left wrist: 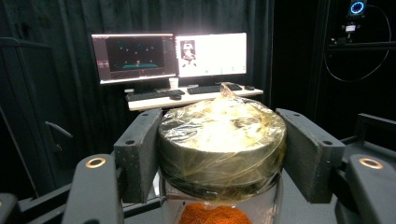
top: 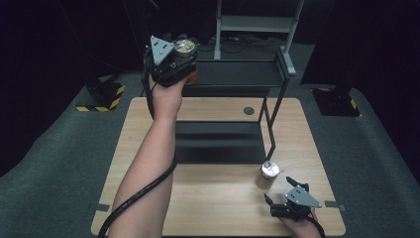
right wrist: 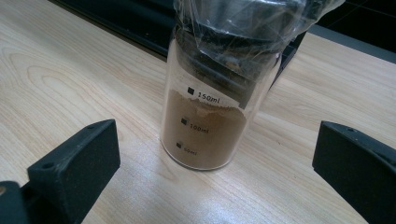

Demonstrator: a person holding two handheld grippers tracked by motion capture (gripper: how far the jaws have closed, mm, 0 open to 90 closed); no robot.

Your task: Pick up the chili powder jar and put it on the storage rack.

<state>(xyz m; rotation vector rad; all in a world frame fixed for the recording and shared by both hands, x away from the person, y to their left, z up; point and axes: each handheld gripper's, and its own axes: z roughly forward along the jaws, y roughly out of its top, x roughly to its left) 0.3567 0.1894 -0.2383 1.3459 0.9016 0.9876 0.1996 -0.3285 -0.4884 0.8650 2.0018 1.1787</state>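
Left jaws: my left gripper [left wrist: 222,158] clamps the lid of an orange-powder jar [left wrist: 222,140], raised above the rack [top: 233,74]
Right jaws: my right gripper [right wrist: 215,163] spread wide, brown-powder jar [right wrist: 210,107] standing between them on the surface [right wrist: 70,79], untouched

we see orange jar [left wrist: 219,154]: glass, orange powder, film-wrapped lid, upright, held up over the top shelf [top: 233,73] | brown jar [right wrist: 210,100]: glass, brown powder near the 150ml mark, film over lid, upright on table [right wrist: 70,70]
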